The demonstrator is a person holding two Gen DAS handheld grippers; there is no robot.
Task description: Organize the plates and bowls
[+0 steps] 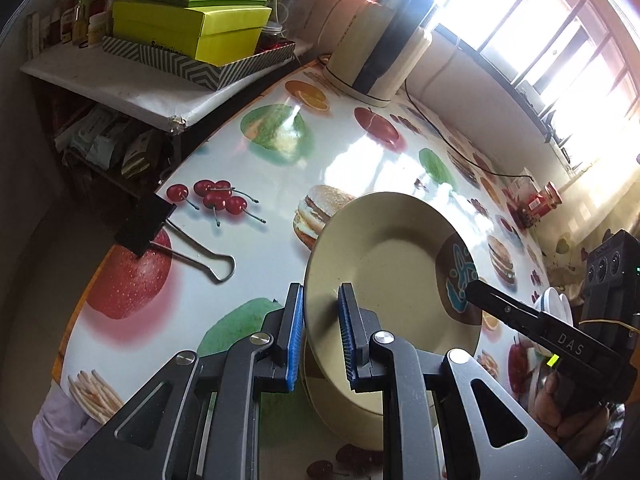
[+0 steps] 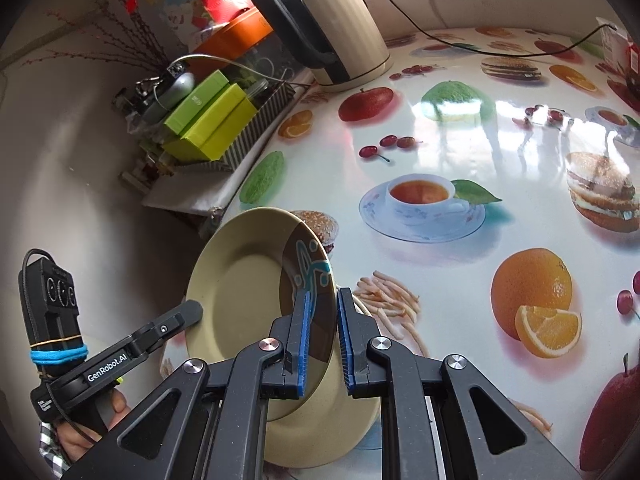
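Left gripper: your left gripper [image 1: 320,332], black with blue pads, had its jaws clamped on the near rim of the beige round plate with a brown patch and blue drawing [image 1: 384,256].
Right gripper: your right gripper [image 2: 322,340] had its jaws closed on the opposite rim of that same plate [image 2: 248,280], right at the brown patch.
Plate: you held it tilted between the two grippers, lifted above the desk [image 1: 224,280], its face turned up towards the left wrist camera.
Under the plate: a second beige dish [image 2: 320,428] sat just below the held one; whether the two touched, you could not tell from these views.
Hands: your right hand [image 1: 568,408] wrapped the right gripper's handle, and your left hand [image 2: 92,428] wrapped the left one, a checked sleeve at each wrist.
Desk: it was covered in a glossy white cloth printed with fruit, burgers and teacups.
Desk edge: a black binder clip with wire handles [image 1: 160,232] gripped the cloth at the left edge.
Further back: a cream and black electric kettle [image 2: 332,36] stood at the desk's far side, its cord trailing away.
Side shelf: green and yellow cardboard boxes [image 1: 192,20] were stacked in a zigzag-patterned tray [image 1: 192,66].
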